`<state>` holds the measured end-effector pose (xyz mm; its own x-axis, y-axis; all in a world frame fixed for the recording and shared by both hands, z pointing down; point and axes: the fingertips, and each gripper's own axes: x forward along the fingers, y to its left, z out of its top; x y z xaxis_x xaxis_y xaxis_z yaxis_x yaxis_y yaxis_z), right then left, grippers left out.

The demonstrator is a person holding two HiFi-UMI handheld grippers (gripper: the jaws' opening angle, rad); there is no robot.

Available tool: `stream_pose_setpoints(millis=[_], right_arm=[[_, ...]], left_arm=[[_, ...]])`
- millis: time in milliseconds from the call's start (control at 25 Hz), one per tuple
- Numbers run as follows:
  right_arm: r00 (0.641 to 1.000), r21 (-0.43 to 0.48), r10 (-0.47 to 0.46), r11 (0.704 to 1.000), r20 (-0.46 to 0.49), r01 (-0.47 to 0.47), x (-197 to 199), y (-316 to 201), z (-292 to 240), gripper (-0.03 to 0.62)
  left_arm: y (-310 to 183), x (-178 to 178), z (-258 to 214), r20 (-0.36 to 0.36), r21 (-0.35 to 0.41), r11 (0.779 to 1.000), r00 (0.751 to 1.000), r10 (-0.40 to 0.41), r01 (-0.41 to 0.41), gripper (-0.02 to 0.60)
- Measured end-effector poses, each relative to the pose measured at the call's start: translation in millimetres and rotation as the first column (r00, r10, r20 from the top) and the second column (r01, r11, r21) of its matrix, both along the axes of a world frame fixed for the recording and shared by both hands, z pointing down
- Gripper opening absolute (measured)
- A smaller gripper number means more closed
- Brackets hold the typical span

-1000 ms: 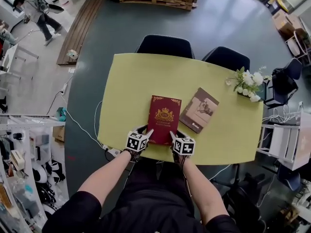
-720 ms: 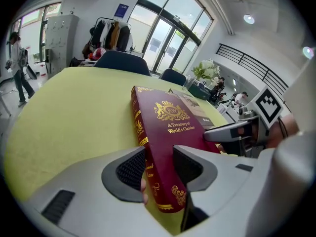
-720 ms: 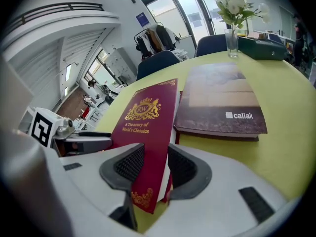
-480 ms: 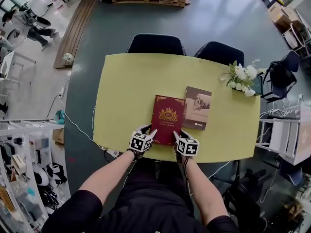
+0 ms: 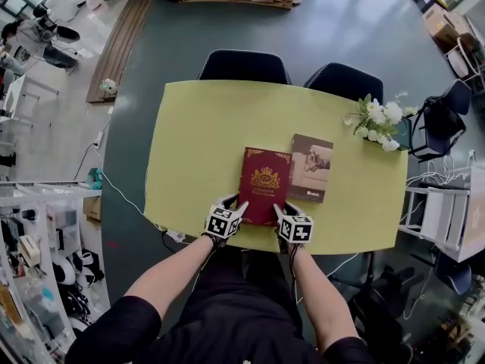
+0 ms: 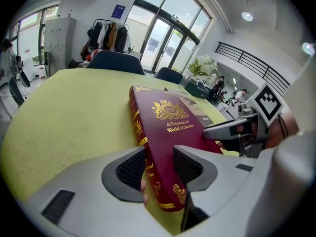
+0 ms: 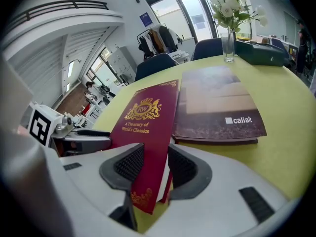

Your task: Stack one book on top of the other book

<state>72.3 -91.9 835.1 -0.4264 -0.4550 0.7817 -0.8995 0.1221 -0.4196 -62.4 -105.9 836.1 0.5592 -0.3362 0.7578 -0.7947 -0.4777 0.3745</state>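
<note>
A dark red book with gold print (image 5: 265, 184) lies lengthwise near the front edge of the yellow table (image 5: 197, 142). My left gripper (image 5: 235, 204) is shut on its near left corner, and the spine sits between the pads in the left gripper view (image 6: 160, 169). My right gripper (image 5: 281, 209) is shut on its near right corner (image 7: 155, 164). A brown book (image 5: 311, 167) lies flat just right of the red one. In the right gripper view the red book (image 7: 145, 115) is tilted, its right edge raised against the brown book (image 7: 217, 107).
A vase of white flowers (image 5: 377, 120) stands at the table's far right, with a dark case beside it. Two dark chairs (image 5: 244, 67) (image 5: 347, 82) are tucked in at the far side. Bare yellow tabletop lies left of and beyond the books.
Both grippers have carried the red book to the right, so it has gone from a clear gap to lying right beside the brown book. The jaws have kept their hold.
</note>
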Motion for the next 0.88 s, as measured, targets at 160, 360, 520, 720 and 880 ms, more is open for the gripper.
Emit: stream_pose_setpoints(millis=[160,360,520,720,880], right_arm=[[1.0,-0.005,0.004,1.0,0.001,-0.004,0.4,0.3,-0.5,0.155],[1.0,-0.007,0.002,1.0,0.001,-0.002,0.6,-0.6,-1.3,0.155],[1.0,-0.006,-0.002,1.0,0.005,0.002,0.6,-0.2,-0.8,0.155],[1.0,0.004,0.003,1.0,-0.012,-0.003,3.9,0.9,-1.2,0.155],[1.0,0.008,0.002,1.0,-0.027,-0.002,6.9,4.6,-3.6,0.155]], left_arm=[[0.3,0.1,-1.0,0.004,-0.002,1.0,1.0,-0.013,0.013,0.164],[1.1,0.1,-1.4,0.005,0.0,1.0,1.0,-0.018,0.018,0.164],[1.4,-0.4,-1.4,0.002,-0.003,1.0,1.0,-0.016,0.017,0.164],[2.1,-1.6,-4.2,0.021,0.018,1.0,1.0,-0.004,0.004,0.164],[3.0,-9.8,-5.5,0.026,0.022,0.999,0.999,-0.029,0.029,0.164]])
